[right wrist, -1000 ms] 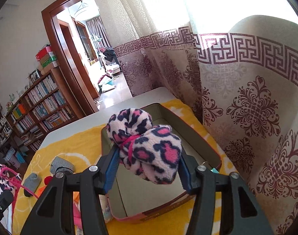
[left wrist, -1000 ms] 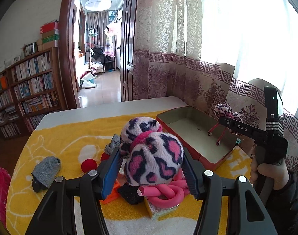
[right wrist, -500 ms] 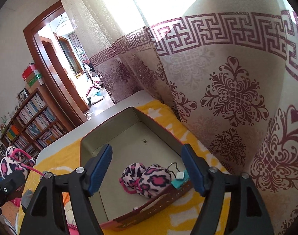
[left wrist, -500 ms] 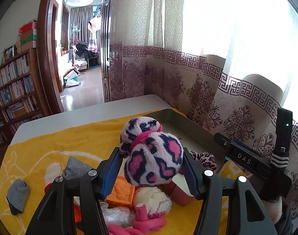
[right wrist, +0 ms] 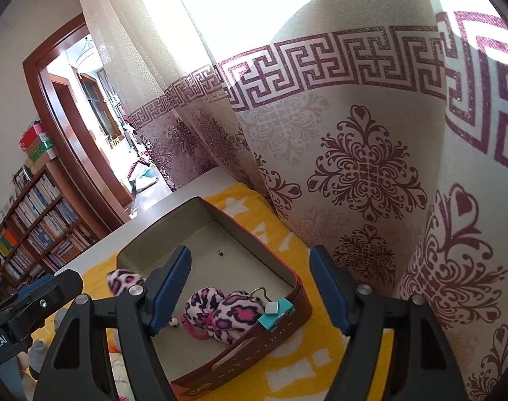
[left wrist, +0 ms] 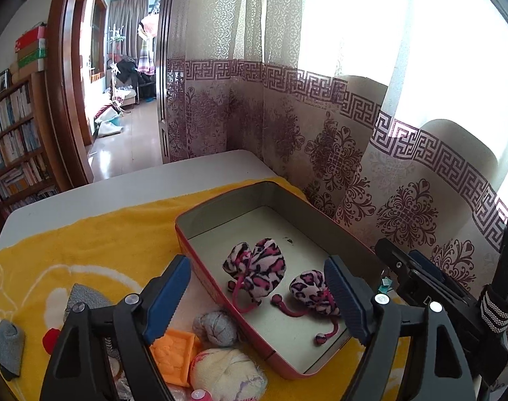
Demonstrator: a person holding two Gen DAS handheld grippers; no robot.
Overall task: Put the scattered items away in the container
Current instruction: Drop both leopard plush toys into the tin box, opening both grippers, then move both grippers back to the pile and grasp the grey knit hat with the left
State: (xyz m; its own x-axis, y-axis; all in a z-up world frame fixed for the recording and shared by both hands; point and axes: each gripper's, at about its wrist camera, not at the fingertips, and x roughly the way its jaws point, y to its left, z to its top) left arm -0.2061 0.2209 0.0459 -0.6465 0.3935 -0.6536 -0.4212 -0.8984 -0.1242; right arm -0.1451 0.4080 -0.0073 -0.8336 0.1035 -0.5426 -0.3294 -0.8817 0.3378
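- Left gripper (left wrist: 257, 300): jaws have just been opening, now apart, nothing between the pads.
- Right gripper (right wrist: 250, 290): jaws apart, empty.
- Both leopard-print plush items (left wrist: 255, 269) lie inside the tin (left wrist: 217, 287).
- Only left view: orange block (left wrist: 172, 356), grey sock (left wrist: 8, 342) on yellow towel (left wrist: 103, 244).
- Only right view: teal binder clip (right wrist: 275, 312) on tin rim.

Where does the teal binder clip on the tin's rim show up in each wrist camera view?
Left wrist: the teal binder clip peeks out low right, mostly hidden behind the left gripper's right finger.
Right wrist: it sits low centre, clipped on the near rim.
Shared landmark: the red tin holding the leopard-print pouches.
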